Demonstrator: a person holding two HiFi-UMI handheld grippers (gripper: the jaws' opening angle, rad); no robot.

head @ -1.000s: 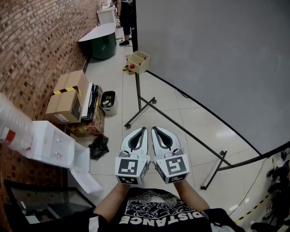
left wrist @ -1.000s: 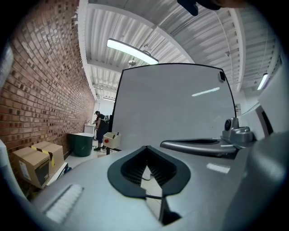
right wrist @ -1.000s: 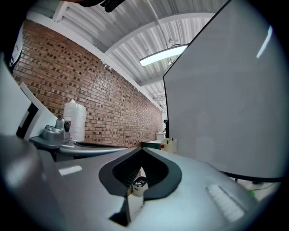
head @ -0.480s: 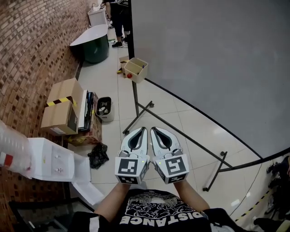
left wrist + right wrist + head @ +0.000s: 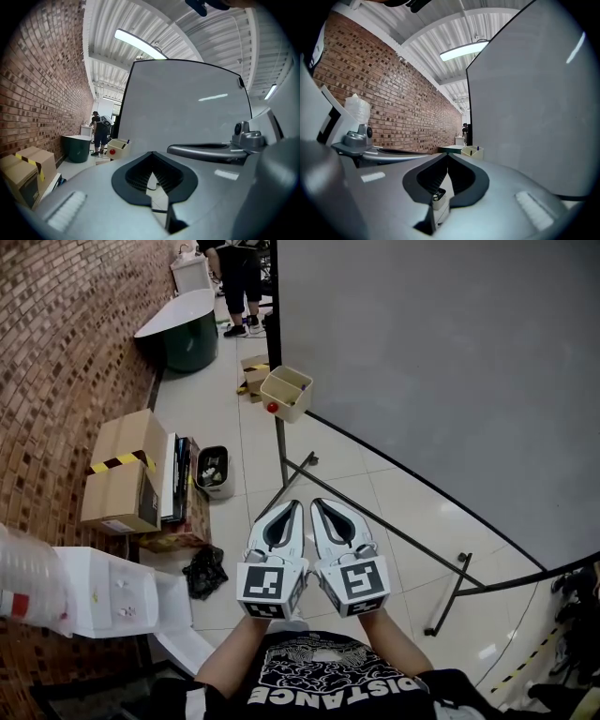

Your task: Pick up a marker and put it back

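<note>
Both closed, empty: left tongs (image 5: 297,506), right tongs (image 5: 317,504); marker (image 5: 477,148) in box (image 5: 287,402) well ahead.

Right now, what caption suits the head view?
Shut and empty, the left gripper and right gripper sit side by side before a whiteboard and cream box.

Head view looks steeply down; both gripper views share the box (image 5: 117,149).

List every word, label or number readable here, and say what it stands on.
"DISTANCE": on the person's black shirt, seen upside down in the head view.
Sticker on the cardboard box: too small to read.
Marks on the white box: too small to read.
Cubes on the left gripper and right gripper: square patterns, no words.
</note>
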